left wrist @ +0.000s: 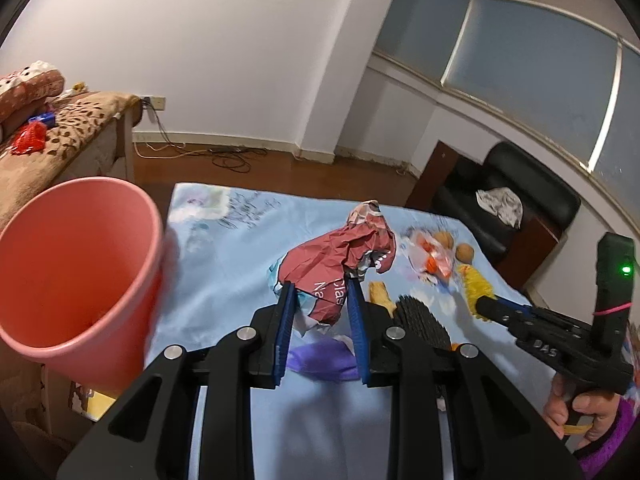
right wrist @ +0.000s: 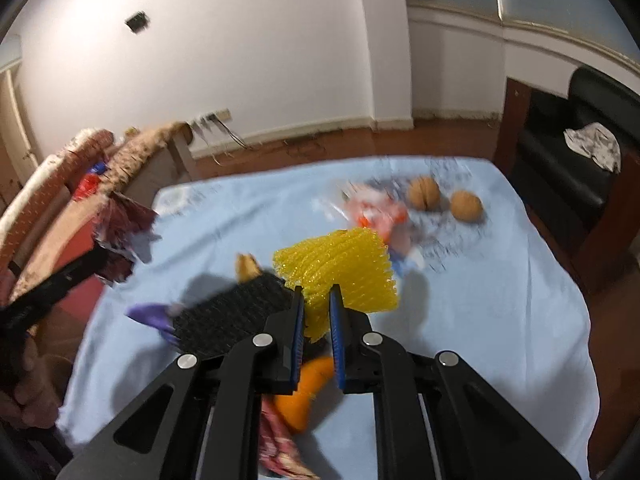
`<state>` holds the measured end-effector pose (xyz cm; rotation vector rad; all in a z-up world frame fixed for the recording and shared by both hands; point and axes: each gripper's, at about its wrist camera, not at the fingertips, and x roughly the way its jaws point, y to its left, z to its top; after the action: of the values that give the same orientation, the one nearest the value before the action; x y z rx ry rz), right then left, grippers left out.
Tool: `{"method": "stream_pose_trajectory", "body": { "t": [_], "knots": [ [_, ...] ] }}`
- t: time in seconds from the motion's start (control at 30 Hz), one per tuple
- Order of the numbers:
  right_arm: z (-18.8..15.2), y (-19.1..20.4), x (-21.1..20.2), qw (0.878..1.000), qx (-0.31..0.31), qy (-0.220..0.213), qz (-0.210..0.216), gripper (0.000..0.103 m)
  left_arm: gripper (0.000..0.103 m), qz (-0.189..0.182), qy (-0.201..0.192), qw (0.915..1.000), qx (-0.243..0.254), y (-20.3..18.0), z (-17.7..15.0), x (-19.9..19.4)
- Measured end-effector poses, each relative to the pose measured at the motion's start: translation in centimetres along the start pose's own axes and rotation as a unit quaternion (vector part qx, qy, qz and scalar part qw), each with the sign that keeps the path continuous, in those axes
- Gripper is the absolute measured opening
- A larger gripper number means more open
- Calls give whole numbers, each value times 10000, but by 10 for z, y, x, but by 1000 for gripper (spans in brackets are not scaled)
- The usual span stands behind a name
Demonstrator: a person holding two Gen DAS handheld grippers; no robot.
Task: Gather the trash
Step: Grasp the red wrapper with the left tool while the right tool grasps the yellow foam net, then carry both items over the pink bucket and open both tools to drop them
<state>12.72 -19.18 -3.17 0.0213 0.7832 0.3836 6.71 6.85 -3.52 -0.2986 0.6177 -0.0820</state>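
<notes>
My left gripper [left wrist: 322,292] is clamped on the crumpled red wrapper [left wrist: 344,256], which hangs clear of the blue cloth [left wrist: 224,264], and the pink bin [left wrist: 76,272] stands just to its left with its open mouth tilted toward me, so I judge a short swing that way should drop it in. My right gripper [right wrist: 316,296], farther from the pink bin, is pinched on the yellow foam net [right wrist: 340,268].

The crumpled red wrapper [left wrist: 352,256] at the frame's centre shows partial white letters "Clas" and "Na", while the right gripper [left wrist: 486,307] body reads "DAS".
</notes>
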Motion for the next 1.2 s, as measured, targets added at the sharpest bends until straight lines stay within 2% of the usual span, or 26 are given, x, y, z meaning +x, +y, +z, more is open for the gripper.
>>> {"method": "stream_pose_trajectory", "body": {
  "t": [0.3,0.57,0.77,0.9,1.03,1.2],
  "knots": [
    [23,69,-13,9939,-589,-405,840,11,26,619,-589,9957,-360,30,8,-35],
    [43,152,-5,9776,-1109,-493,1722,11,26,1339,-1002,9828,-779,71,12,-64],
    [54,208,12,9638,-1279,-348,2312,11,26,1901,-1274,9670,-1115,100,7,-78],
    [56,238,27,9579,-1321,-177,2543,11,26,2161,-1352,9571,-1379,121,3,-82],
    [58,261,42,9530,-1345,7,2715,12,26,2299,-1385,9503,-1579,141,0,-83],
    [58,282,59,9491,-1353,237,2835,12,26,2459,-1433,9453,-1592,152,-4,-82]
  ]
}}
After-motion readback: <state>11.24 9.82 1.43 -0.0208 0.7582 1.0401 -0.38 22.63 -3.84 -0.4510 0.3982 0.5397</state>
